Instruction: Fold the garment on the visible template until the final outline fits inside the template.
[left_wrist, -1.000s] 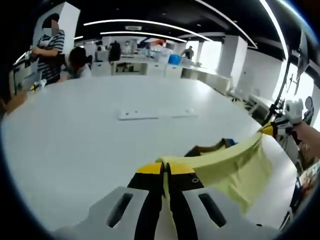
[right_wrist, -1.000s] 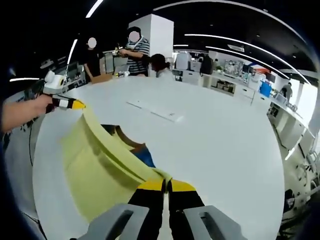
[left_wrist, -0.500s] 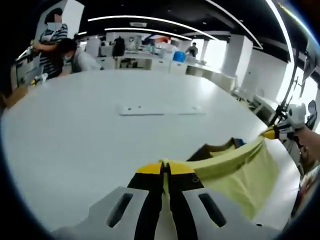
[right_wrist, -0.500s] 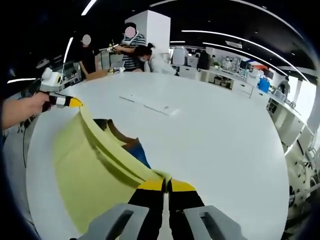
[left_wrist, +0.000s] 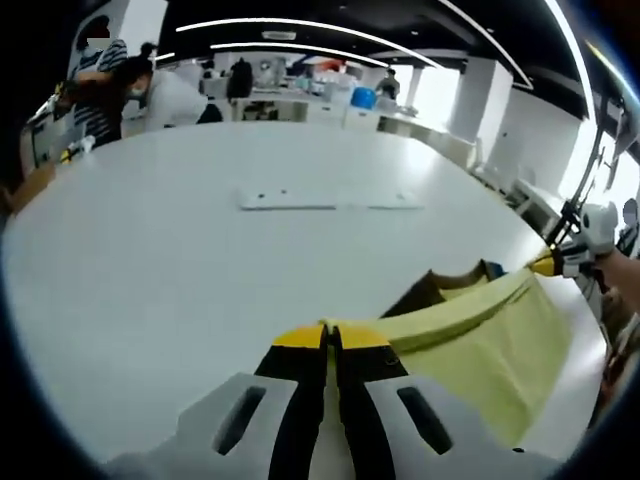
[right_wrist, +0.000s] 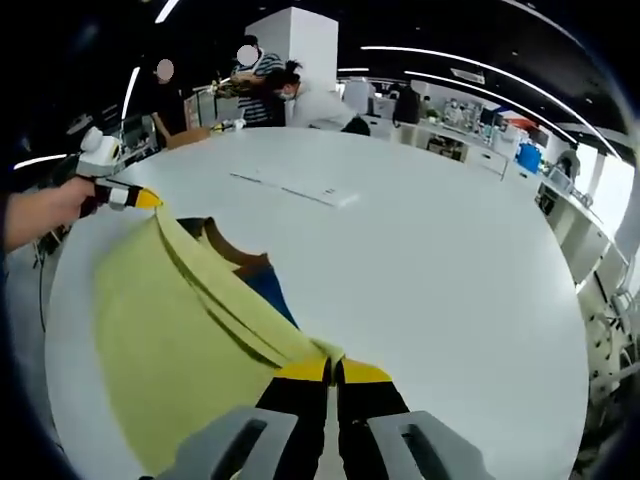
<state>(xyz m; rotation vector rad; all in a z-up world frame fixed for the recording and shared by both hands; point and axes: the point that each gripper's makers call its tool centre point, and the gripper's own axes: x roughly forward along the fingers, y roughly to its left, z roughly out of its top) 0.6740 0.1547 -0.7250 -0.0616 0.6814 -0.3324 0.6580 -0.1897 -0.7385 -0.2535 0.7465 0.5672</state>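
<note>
With both the left gripper (left_wrist: 331, 338) and right gripper (right_wrist: 331, 368) clamped on corners of the yellow garment (right_wrist: 170, 330), stretched taut above the white table (right_wrist: 430, 260), a slack pinch could let an edge slip, so the fold lands crooked.

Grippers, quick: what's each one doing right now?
Left gripper: shut on the yellow garment.
Right gripper: shut on the yellow garment, at the other end of the same edge.
</note>
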